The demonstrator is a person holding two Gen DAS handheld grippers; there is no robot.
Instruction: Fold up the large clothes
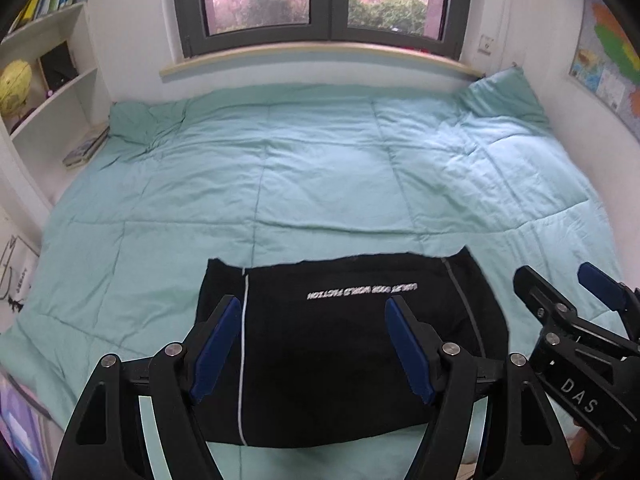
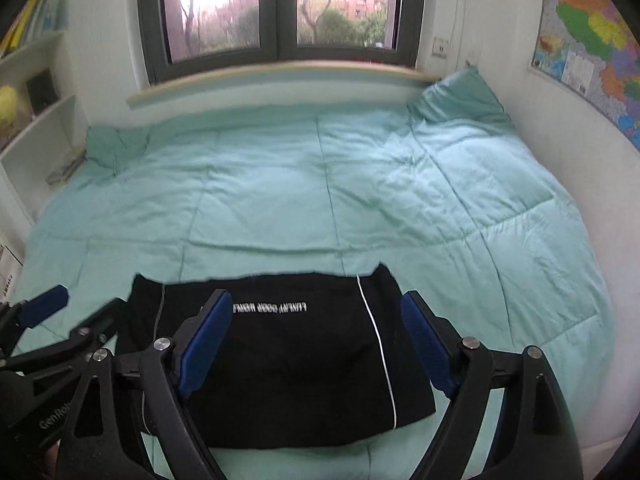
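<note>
Blue pads on your left gripper sit closest to you, spread wide apart with nothing between them. They hang in the air above the black garment and do not touch it. Your right gripper is wide apart too, and its jaws also hold nothing.

You can see the black garment lying on the green quilt, near the edge of the bed closest to you. It looks folded into a neat, flat block, with white letters and thin pale stripes on top.

It looks soft and floppy, so it will bend and sag when you lift it. It is likely light and not easy to break. If you need one more fold, take hold of the two near corners, one in each gripper. Pinch through all the layers, or the lower ones may slip out.
</note>
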